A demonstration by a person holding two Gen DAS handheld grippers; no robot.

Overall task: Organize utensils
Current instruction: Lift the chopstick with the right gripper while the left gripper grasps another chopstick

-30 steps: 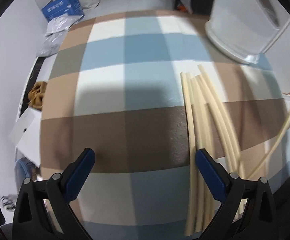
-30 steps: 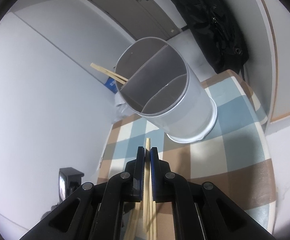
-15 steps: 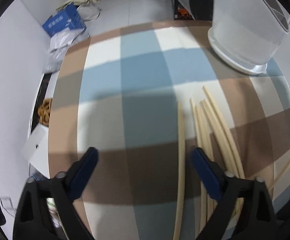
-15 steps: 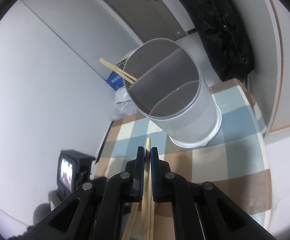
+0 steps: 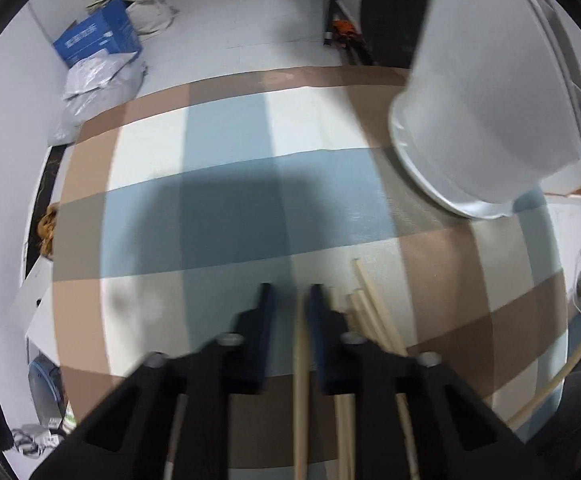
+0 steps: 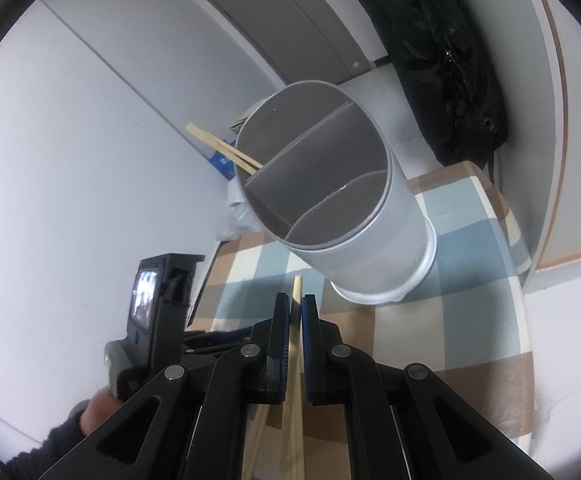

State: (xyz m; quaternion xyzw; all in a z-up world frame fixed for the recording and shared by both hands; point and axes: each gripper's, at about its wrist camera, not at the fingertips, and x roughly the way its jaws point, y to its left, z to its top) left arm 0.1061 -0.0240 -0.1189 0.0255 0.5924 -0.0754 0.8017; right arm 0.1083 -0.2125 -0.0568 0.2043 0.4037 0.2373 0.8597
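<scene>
My left gripper (image 5: 290,296) is closing on a single chopstick (image 5: 299,380) that runs back between its fingers (image 5: 317,320); the frame is smeared and a gap shows on the left side, so I judge the stick is caught against the right finger only and could roll or slip out as I lift. The loose chopsticks (image 5: 374,316) lie on the checked table (image 5: 230,208) just beside that finger, and one could get dragged along. My right gripper (image 6: 295,300) is clamped on another chopstick (image 6: 295,360), tip poking out toward the divided holder (image 6: 330,216), which already has a pair (image 6: 222,150) leaning in its far compartment. The holder stands upright, tall and narrow; a stick striking the rim or a divider could tip it or bounce back out. Compared with a second ago, the left fingers, then spread wide with nothing between them, have come nearly together around the stick, and the holder sits larger and closer in the left view. The right grip is unchanged.
</scene>
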